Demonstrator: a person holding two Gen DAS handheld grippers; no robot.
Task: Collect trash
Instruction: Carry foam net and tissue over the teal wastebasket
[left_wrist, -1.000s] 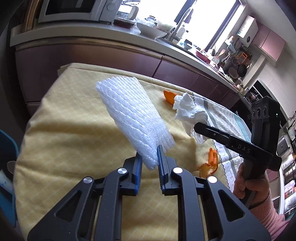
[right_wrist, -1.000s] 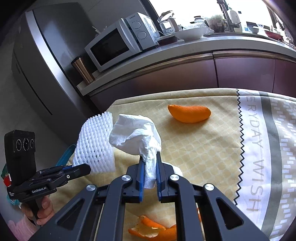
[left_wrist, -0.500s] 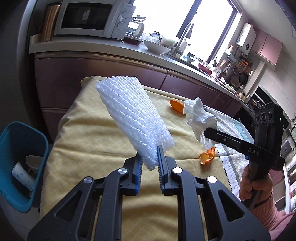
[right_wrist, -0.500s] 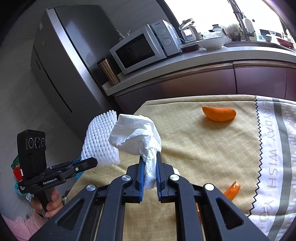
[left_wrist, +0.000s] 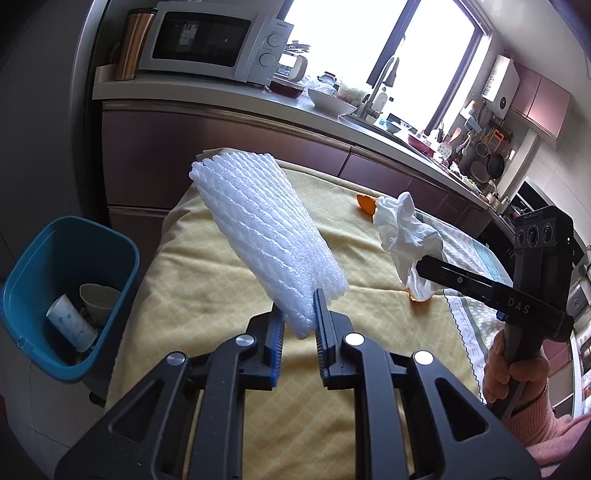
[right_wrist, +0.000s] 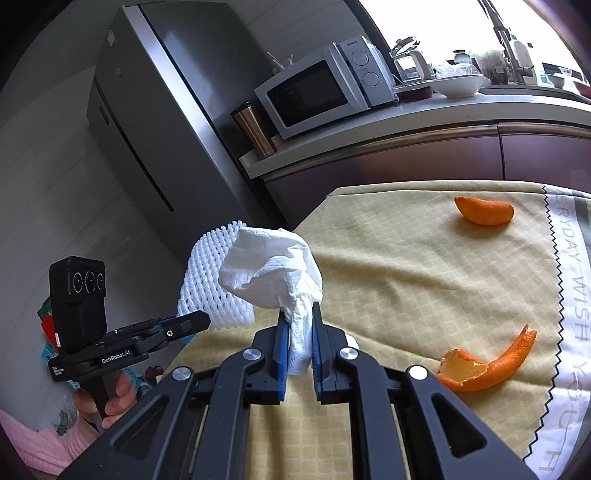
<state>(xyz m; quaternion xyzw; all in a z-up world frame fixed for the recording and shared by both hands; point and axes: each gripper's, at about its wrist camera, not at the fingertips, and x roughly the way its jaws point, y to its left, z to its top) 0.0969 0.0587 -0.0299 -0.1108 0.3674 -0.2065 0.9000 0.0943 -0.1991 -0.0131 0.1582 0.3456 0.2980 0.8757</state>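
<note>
At 9 o'clock in the left wrist view a blue bin (left_wrist: 70, 291) stands on the floor beside the desk (left_wrist: 207, 280), with paper cups (left_wrist: 72, 328) inside. The left gripper (left_wrist: 298, 319) has its fingers (left_wrist: 321, 325) closed to a narrow gap on the lower end of a white foam net (left_wrist: 266, 236), which slants up toward 11 o'clock, lifted over the yellow cloth. At 3 o'clock the right gripper (right_wrist: 297, 328) has its fingers (right_wrist: 280, 339) clenched on the twisted tail of a crumpled tissue (right_wrist: 273, 273), also raised. On the cloth lie an orange piece (right_wrist: 484, 210) at 2 o'clock and a curled orange peel (right_wrist: 484, 365) at 4 o'clock; whether the tissue touches the net is hard to tell.
</note>
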